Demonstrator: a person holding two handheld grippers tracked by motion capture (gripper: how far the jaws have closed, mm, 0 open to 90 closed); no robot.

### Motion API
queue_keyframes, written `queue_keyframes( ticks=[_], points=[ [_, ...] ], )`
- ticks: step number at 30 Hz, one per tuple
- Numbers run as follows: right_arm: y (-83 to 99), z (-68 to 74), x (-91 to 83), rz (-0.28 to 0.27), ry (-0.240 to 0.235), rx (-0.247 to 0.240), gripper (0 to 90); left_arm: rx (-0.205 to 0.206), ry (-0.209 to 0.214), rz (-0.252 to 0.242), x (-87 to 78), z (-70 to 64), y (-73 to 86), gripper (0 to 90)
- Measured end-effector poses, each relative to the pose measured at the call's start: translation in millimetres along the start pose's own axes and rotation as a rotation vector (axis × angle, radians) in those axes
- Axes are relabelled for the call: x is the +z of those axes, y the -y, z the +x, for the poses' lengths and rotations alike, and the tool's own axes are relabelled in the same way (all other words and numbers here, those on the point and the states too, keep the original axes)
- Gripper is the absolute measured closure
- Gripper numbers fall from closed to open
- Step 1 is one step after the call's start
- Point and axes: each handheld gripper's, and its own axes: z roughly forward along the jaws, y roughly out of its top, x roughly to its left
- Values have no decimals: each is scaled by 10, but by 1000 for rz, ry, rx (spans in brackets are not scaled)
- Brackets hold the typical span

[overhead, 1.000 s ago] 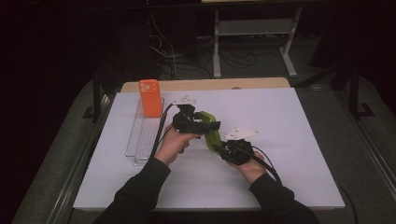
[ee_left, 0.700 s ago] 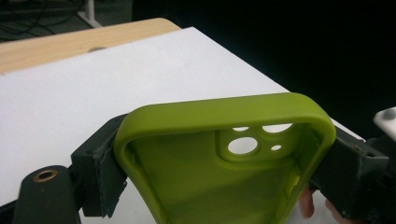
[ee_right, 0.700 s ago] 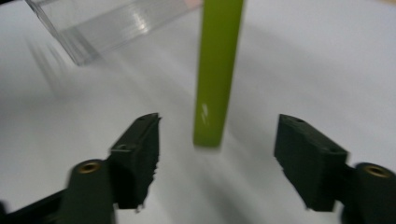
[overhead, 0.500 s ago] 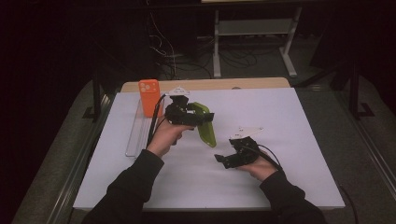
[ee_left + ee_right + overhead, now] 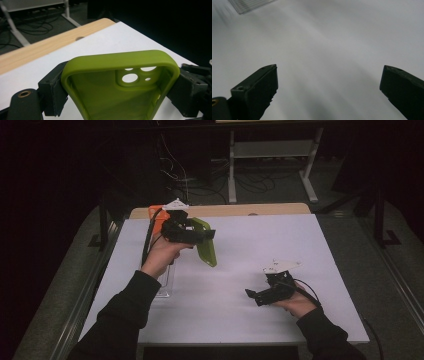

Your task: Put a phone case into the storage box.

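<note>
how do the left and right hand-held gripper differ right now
The left hand-held gripper is shut on the green phone case; the right hand-held gripper is open with nothing between its jaws. The left is raised near the table's far left; the right sits low, near right. Both have black jaws.

Dark room; white-topped table (image 5: 300,250) with wooden far edge; metal stand (image 5: 270,150) and cables (image 5: 175,175) behind.

green phone case (image 5: 117,95) cut off by bottom edge; orange box (image 5: 154,213) mostly hidden

Green phone case (image 5: 206,246) now in left gripper (image 5: 197,236) alone, right gripper (image 5: 256,296) apart.
</note>
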Motion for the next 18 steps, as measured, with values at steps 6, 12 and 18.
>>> queue_keyframes(
  ticks=[6, 12, 18],
  points=[
    [121, -37, -93, 9, 8, 2, 8, 13, -47, -6, -200, 139, -91, 144],
    [237, -63, -176, 12, 12, 14, 8, 7, -97, -17, -392, 318, -151, 144],
    [331, -102, -222, 19, 20, 24, 8, 4, -151, -26, -522, 474, -166, 144]
  ],
)
